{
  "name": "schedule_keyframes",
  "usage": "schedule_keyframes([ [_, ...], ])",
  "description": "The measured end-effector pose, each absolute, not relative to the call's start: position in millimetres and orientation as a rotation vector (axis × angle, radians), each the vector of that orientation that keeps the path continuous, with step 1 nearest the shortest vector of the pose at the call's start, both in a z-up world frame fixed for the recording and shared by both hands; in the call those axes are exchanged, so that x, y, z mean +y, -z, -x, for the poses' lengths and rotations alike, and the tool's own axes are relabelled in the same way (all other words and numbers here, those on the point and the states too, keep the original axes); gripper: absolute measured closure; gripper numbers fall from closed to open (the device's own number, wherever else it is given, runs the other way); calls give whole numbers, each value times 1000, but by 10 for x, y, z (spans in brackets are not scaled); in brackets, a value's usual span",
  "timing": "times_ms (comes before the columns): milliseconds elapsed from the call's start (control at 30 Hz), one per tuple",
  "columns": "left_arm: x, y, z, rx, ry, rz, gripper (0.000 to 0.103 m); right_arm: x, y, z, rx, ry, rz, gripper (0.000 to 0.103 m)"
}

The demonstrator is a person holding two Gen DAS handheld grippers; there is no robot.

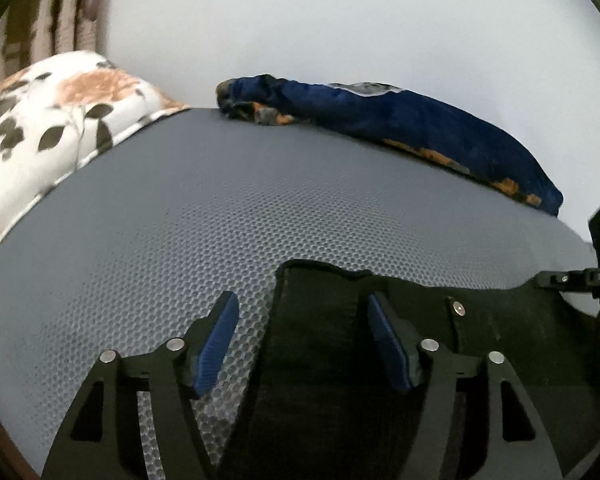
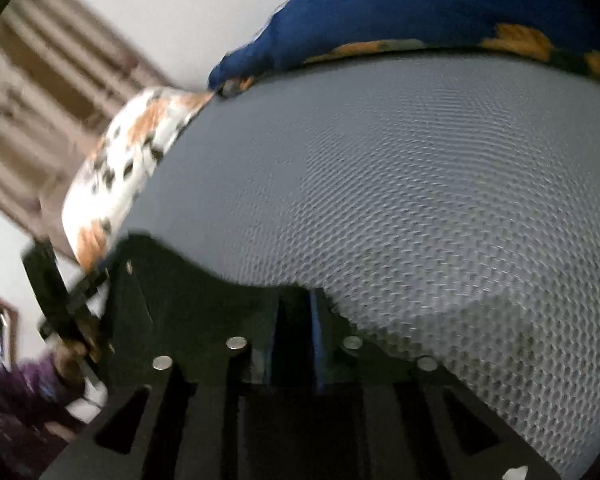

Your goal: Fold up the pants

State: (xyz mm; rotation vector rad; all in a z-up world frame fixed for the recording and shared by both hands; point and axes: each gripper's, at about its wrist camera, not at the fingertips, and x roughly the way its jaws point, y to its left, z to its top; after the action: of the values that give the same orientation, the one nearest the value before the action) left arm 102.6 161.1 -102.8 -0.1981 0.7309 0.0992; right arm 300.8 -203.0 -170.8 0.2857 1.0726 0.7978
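Note:
The black pants (image 1: 480,344) lie on the grey mesh bed surface (image 1: 220,216), waistband with a metal button toward the far side. My left gripper (image 1: 302,320) is open, its blue pads spread over the pants' left corner, one pad over the mesh, one over the fabric. My right gripper (image 2: 296,312) is shut on the pants (image 2: 204,304), the black cloth pinched between its blue pads at the waistband edge. The right gripper also shows at the right edge of the left wrist view (image 1: 576,278). The left gripper shows at the left of the right wrist view (image 2: 66,308), held by a hand.
A white floral pillow (image 1: 48,128) lies at the far left of the bed. A dark blue blanket with orange trim (image 1: 420,128) lies along the far edge against the white wall. Curtains (image 2: 40,92) hang beyond the pillow.

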Motion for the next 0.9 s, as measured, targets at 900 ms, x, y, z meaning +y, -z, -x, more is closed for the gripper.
schedule_keyframes([
  [900, 790, 552, -698, 635, 31, 26, 24, -4901, 1548, 469, 762, -2, -1019, 32],
])
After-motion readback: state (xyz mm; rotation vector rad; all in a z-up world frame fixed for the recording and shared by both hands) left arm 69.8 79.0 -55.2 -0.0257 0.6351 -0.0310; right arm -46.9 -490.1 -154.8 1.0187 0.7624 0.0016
